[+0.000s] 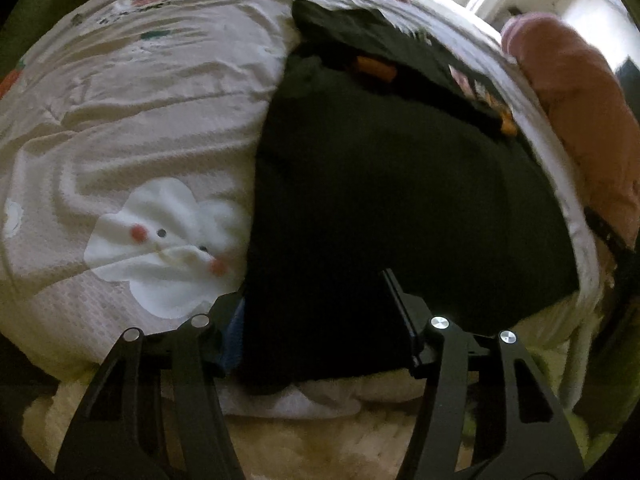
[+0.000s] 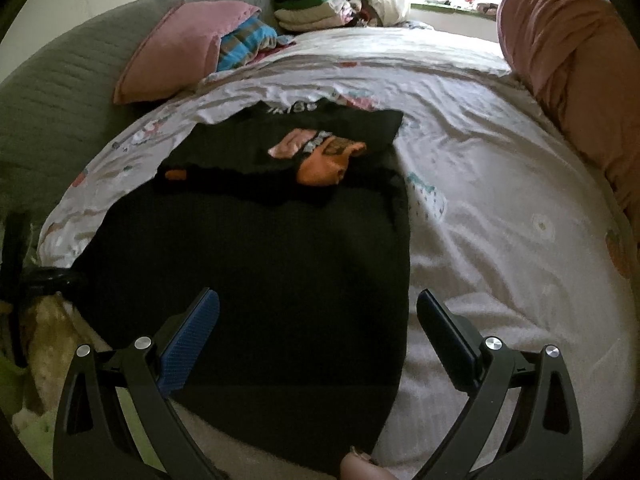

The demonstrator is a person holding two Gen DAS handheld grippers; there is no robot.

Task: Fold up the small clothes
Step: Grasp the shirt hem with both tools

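Both grippers hang over the near edge of the bed [image 2: 500,208], the right gripper [image 2: 318,322] with jaws spread wide and grasping nothing; the left gripper [image 1: 316,300] is released too, its fingers standing on either side of the near hem, probably to take it for the next fold. Spread flat on the printed bedsheet [image 1: 140,120] lies the black garment [image 2: 260,260], sleeves laid inward at the far end; white letters at its far edge are too blurred to read.
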